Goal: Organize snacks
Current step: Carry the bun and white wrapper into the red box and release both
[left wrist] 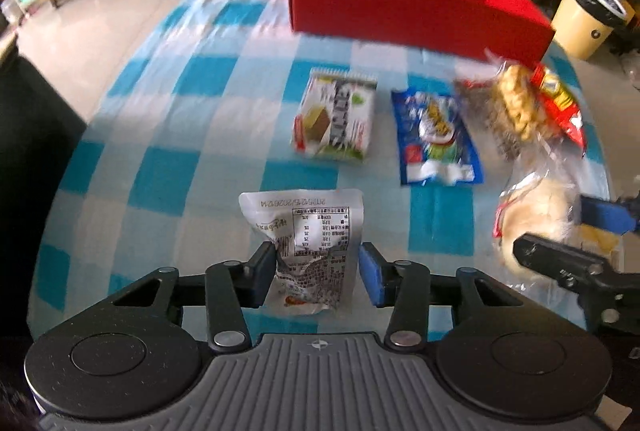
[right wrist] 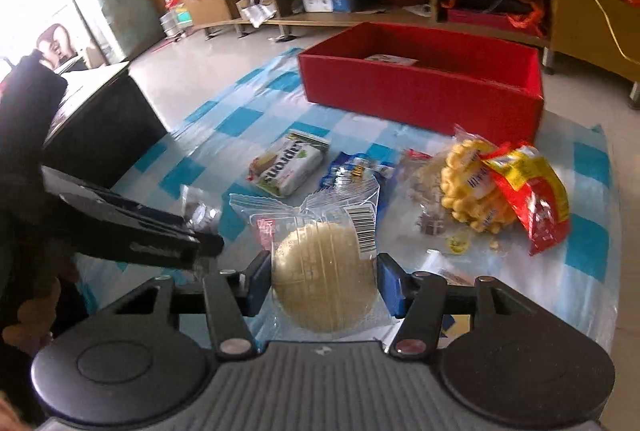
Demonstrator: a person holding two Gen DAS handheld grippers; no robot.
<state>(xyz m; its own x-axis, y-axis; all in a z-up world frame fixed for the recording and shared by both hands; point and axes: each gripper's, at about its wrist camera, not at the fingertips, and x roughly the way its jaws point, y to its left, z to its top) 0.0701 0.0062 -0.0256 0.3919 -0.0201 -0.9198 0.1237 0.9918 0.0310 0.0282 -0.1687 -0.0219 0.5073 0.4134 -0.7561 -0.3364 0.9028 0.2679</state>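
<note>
While the silver packet (left wrist: 310, 251), long axis toward twelve o'clock, is clamped by the left gripper (left wrist: 318, 267), the round pastry (right wrist: 325, 277) is gripped by the right gripper (right wrist: 324, 283).

On the silver pouch (left wrist: 310, 251) I hold, a date line reads upside down, roughly "20251215/20261214". The green-and-white wafer pack (right wrist: 289, 167) shows big inverted letters I can't make out. The bun's wrapper (right wrist: 320, 231) carries a barcode, its digits illegible.
</note>
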